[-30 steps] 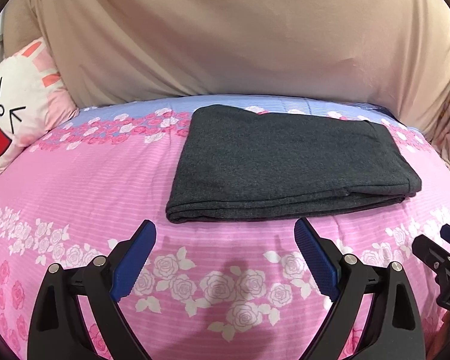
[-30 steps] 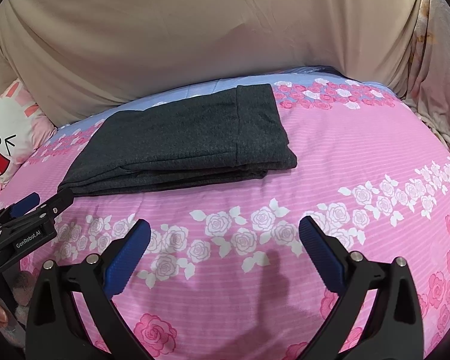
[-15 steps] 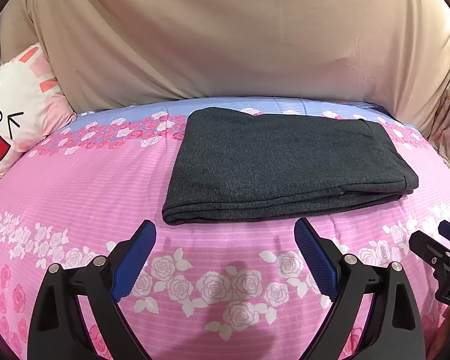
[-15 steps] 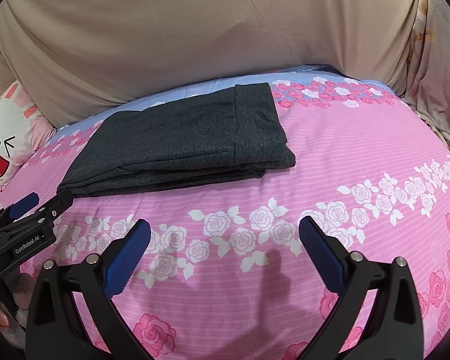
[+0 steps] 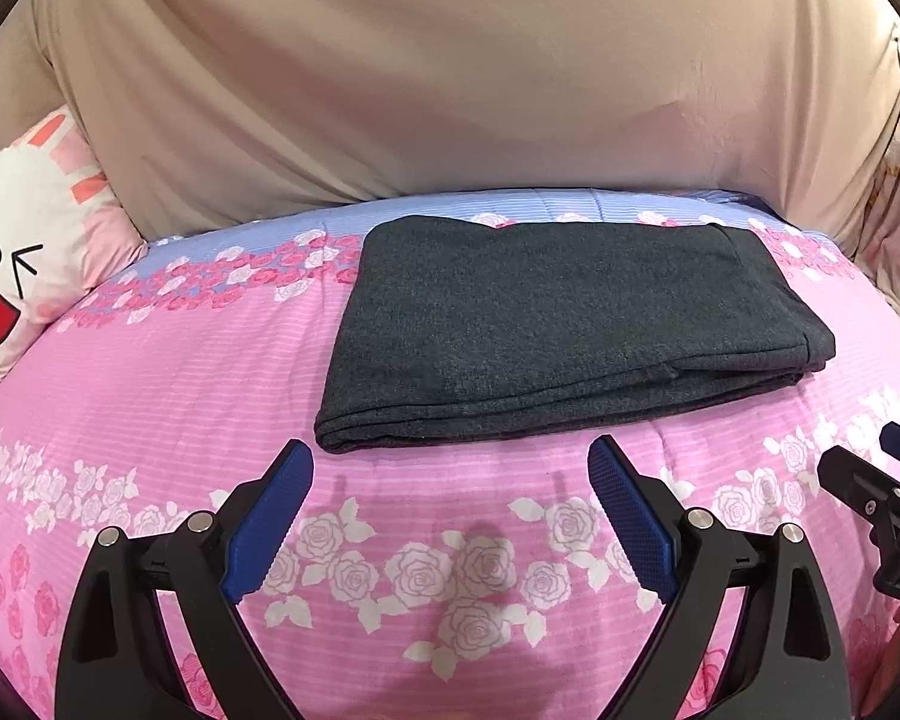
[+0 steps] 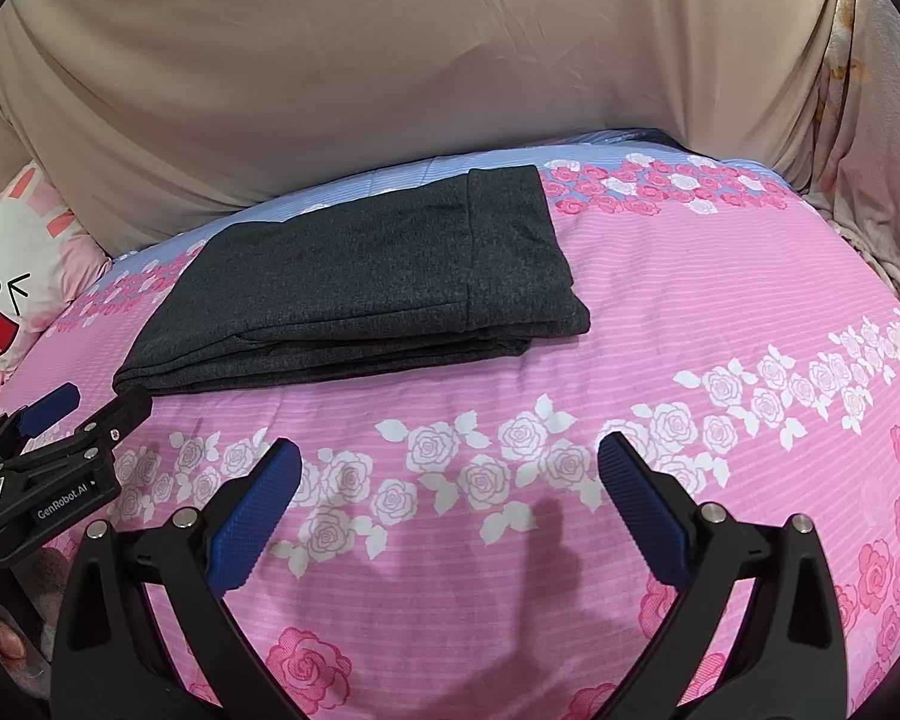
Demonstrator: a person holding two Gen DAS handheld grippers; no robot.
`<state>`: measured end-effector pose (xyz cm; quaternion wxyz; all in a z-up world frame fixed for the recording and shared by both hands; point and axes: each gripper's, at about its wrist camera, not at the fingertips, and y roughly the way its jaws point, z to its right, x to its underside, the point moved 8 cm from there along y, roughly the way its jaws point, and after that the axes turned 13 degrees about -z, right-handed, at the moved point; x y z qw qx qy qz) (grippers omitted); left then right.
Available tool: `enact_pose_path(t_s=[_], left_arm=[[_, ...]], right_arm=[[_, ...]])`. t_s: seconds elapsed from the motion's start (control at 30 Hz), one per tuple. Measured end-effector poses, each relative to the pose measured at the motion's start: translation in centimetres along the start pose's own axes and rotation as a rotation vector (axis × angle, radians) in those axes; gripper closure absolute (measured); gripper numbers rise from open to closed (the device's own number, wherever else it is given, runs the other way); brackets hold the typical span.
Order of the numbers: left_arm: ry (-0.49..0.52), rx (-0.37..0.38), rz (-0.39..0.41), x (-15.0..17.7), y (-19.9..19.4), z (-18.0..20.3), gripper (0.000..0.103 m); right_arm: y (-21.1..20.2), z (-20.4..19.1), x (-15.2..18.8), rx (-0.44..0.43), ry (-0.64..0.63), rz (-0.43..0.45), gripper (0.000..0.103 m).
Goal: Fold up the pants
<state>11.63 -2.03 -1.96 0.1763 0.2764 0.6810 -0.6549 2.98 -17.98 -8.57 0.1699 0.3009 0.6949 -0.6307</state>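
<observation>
Dark grey pants [image 5: 558,324] lie folded into a flat rectangle on the pink rose-print bedspread [image 5: 168,396]. They also show in the right wrist view [image 6: 366,282], waistband end to the right. My left gripper [image 5: 450,462] is open and empty, hovering just short of the fold's near edge. My right gripper [image 6: 450,456] is open and empty, over the bedspread to the right of and nearer than the pants. Neither gripper touches the cloth. The left gripper also shows at the left edge of the right wrist view [image 6: 84,408].
A beige sheet [image 5: 450,90] hangs behind the bed. A white and pink cartoon pillow [image 5: 24,264] lies at the far left. A floral curtain [image 6: 870,120] hangs at the right edge. The bedspread turns blue [image 5: 510,207] along the far side.
Both grippers have stayed open. The left view has drifted slightly, so the pants sit a little lower and more to the left. The pants have not moved.
</observation>
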Motion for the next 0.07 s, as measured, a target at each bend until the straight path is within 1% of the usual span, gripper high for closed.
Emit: enact_pose_path(t_s=[0.07], left_arm=[[-0.004, 0.003, -0.005, 0.03, 0.06, -0.04, 0.013]], right_arm=[[0.0, 0.01, -0.02, 0.0, 0.0, 0.0, 0.006]])
